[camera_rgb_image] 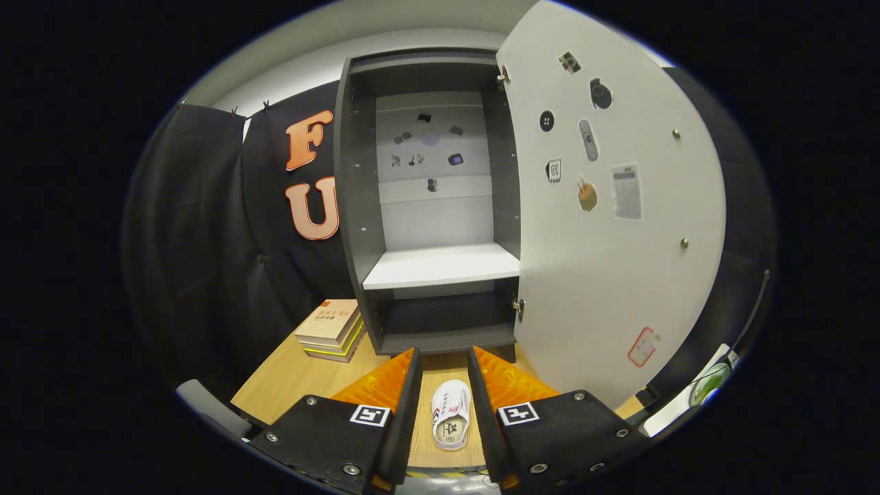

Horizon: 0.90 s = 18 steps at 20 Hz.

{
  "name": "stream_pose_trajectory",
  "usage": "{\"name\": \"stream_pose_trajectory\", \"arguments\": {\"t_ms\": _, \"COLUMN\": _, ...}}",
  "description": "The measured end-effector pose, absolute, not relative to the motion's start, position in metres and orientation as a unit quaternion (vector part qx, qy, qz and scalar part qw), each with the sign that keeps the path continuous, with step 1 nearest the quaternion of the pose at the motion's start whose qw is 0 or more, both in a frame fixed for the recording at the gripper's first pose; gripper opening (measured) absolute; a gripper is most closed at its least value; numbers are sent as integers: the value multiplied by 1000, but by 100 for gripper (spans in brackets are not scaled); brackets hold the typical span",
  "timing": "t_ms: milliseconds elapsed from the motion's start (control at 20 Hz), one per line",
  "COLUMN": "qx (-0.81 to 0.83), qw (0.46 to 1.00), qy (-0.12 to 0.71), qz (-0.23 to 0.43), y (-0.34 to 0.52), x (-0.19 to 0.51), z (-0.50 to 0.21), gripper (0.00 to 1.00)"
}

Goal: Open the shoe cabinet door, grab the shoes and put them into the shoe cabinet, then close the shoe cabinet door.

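One shoe [451, 414] on wooden table [289, 378], lying between fingers of gripper [443, 361], not touched; fingers spread wide. Cabinet [357, 206] just beyond fingertips, door [619, 275] swung open to right, white shelf [440, 267] bare. Stacked books [331, 328] near cabinet's left foot.

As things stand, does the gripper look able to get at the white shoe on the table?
Probably yes. The shoe lies on the table between the open fingers of the gripper, with a gap on each side and nothing over it. The cabinet door stands swung open to the side.
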State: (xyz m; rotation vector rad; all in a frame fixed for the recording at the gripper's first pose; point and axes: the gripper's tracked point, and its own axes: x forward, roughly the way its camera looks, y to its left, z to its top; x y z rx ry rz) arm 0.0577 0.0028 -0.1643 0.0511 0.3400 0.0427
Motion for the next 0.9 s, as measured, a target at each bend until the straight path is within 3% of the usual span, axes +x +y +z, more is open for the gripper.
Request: {"name": "stream_pose_trajectory", "arguments": {"t_ms": 900, "qx": 99, "qw": 917, "qy": 386, "qz": 25, "y": 43, "x": 92, "z": -435, "gripper": 44}}
